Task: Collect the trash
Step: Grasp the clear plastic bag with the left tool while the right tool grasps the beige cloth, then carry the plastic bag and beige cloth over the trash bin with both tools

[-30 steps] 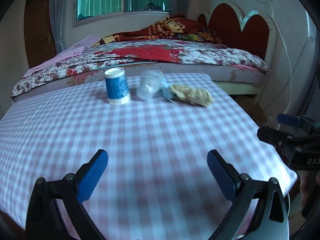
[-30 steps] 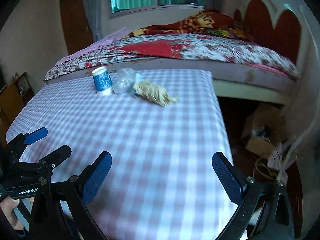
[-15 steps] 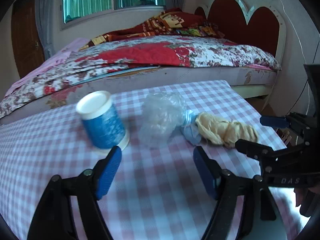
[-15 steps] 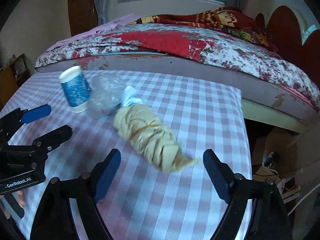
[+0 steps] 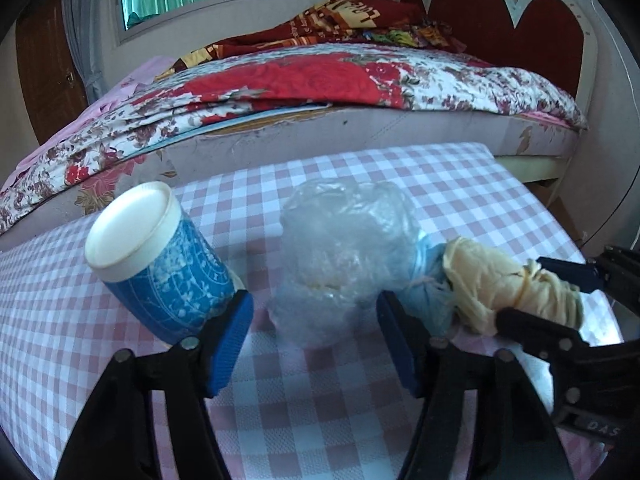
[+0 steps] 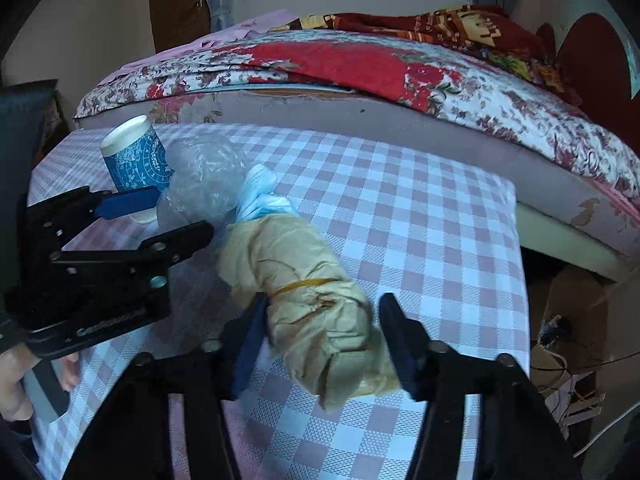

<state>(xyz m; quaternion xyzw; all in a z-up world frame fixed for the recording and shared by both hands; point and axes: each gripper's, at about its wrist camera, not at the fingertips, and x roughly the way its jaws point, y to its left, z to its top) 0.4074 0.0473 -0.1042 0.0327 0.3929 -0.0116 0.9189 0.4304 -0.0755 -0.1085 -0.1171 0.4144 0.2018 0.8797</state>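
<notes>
Near the far left corner of the bench: three bits of trash lie in a row, touching one another, on the pink-and-white checked cloth (image 6: 420, 216).
Clear bag: crumpled clear plastic bag (image 5: 344, 248), middle of the row, its blue-white knotted neck against the tan bundle.
Tan bundle: rolled tan bag (image 6: 304, 288) with a rubber band round it, lying on its side, its long end toward the near edge of the bench.
Cup: blue patterned cup (image 5: 160, 264) with a white lid, upright, at the left end of the row, touching the clear bag.
My left tool (image 5: 316, 344): jaws have just been closing; they now stand either side of the clear bag. The left pad (image 5: 228, 344) sits beside the cup's foot. I cannot tell whether the pads press the bag.
My right tool (image 6: 320, 336): jaws have just been closing too; the tan bundle's near end lies between them, the left pad right against it, the right pad beside it. A firm pinch I cannot confirm.
My hand (image 6: 16, 376): seen at the left edge of the right view, gripping the left tool's handle.
Beyond the far edge of the bench: a bed (image 5: 320, 92) under a red floral cover, with a red scalloped headboard (image 5: 512, 28).
</notes>
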